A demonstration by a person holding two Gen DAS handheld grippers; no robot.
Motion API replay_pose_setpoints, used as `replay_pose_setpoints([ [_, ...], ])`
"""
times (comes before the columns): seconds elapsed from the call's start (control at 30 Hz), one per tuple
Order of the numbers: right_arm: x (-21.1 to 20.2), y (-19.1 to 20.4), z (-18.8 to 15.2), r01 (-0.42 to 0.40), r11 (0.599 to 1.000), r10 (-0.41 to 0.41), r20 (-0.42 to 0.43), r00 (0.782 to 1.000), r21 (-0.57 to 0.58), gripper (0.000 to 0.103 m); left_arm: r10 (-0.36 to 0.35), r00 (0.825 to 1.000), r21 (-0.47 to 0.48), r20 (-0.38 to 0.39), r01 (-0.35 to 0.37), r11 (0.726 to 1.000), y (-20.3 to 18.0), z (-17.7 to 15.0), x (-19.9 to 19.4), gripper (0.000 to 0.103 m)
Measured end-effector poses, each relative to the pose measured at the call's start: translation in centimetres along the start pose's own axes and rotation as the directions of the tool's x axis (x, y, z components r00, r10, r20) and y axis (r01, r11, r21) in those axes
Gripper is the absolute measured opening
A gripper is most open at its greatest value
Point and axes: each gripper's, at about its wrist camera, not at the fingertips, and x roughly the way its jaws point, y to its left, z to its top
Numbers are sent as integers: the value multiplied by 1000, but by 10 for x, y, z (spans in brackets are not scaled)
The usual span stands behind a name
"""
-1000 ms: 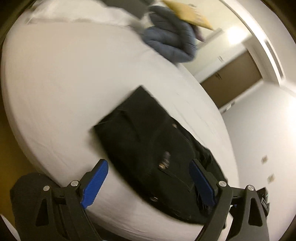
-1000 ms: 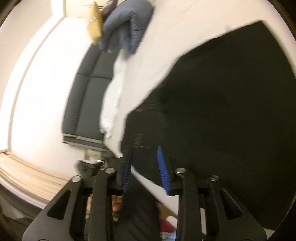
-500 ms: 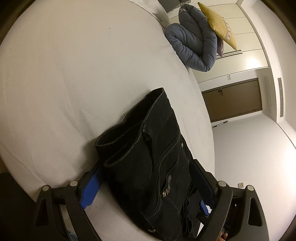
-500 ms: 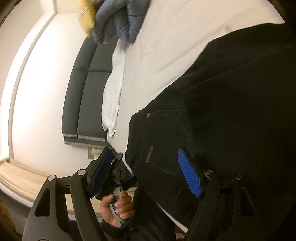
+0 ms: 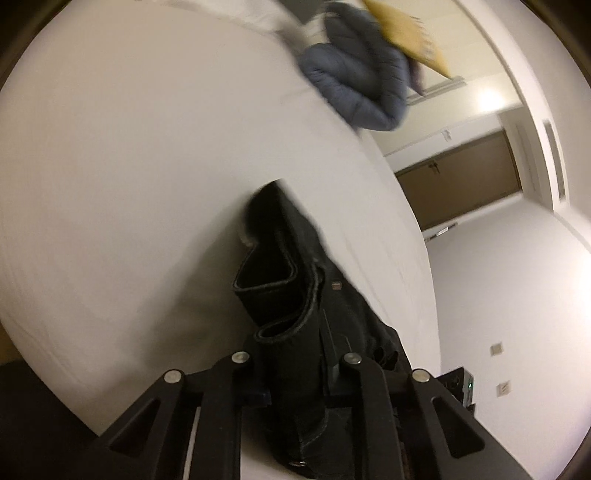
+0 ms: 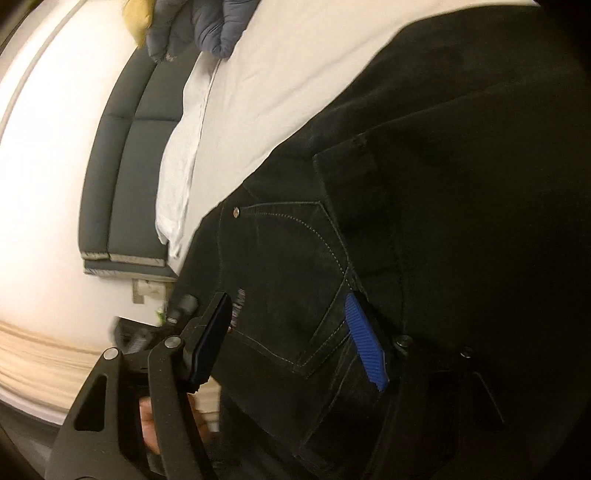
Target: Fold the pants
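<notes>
Black jeans (image 5: pixel 295 291) lie folded on the white bed (image 5: pixel 129 166) near its edge. My left gripper (image 5: pixel 295 376) is shut on a thick bundle of the jeans' folded layers, with hem edges showing just beyond the fingers. In the right wrist view the jeans (image 6: pixel 424 192) fill most of the frame, back pocket stitching visible. My right gripper (image 6: pixel 291 339) is open, its blue pads (image 6: pixel 364 347) straddling the pocket area of the jeans close to the bed's edge.
A blue-grey puffer jacket (image 5: pixel 358 81) and a yellow cushion (image 5: pixel 406 26) lie at the far end of the bed. A white sheet (image 6: pixel 184 147) hangs beside a dark grey padded headboard (image 6: pixel 118 166). A brown door (image 5: pixel 461 173) stands in the white wall.
My left gripper has closed on the folded jeans, which it straddled open before. My right gripper has stayed open and pushed further onto the jeans.
</notes>
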Motion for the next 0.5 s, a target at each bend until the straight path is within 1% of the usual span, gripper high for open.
replay_pose_setpoints([
  [0.03, -1, 3, 1, 7, 1000, -7, -1, 1000, 0, 64, 4, 1000, 42, 9, -4, 999, -13, -1, -1, 17],
  [0.07, -4, 5, 2, 3, 1000, -3, 1, 1000, 21, 64, 10, 1000, 103, 21, -12, 995, -32, -3, -4, 17],
  [0.13, -17, 11, 4, -51, 998, 49, 35, 998, 47, 65, 12, 999, 217, 36, -20, 976, -66, -10, -3, 17],
  [0.2, -41, 18, 8, -94, 995, 92, 76, 993, 19, 64, 14, 999, 377, 33, -25, 926, -111, -31, 3, 17],
  [0.23, -50, 19, 10, -106, 994, 105, 81, 991, 15, 65, 18, 1000, 445, 24, -27, 895, -129, -45, 8, 17],
  [0.27, -62, 18, 14, -129, 992, 127, 82, 988, 16, 65, 26, 1000, 519, 14, -30, 854, -149, -62, 16, 17],
  [0.33, -85, 14, 22, -162, 987, 159, 96, 983, 22, 65, 55, 998, 646, -1, -41, 762, -180, -101, 34, 17],
  [0.37, -95, 12, 25, -177, 984, 173, 106, 979, 25, 65, 77, 997, 706, -15, -44, 707, -193, -126, 47, 17],
  [0.43, -110, 5, 31, -187, 981, 181, 118, 976, 42, 72, 122, 992, 764, -32, -54, 643, -205, -158, 68, 17],
  [0.5, -120, -1, 31, -174, 984, 170, 117, 979, 31, 73, 168, 985, 796, -47, -65, 602, -208, -182, 85, 17],
])
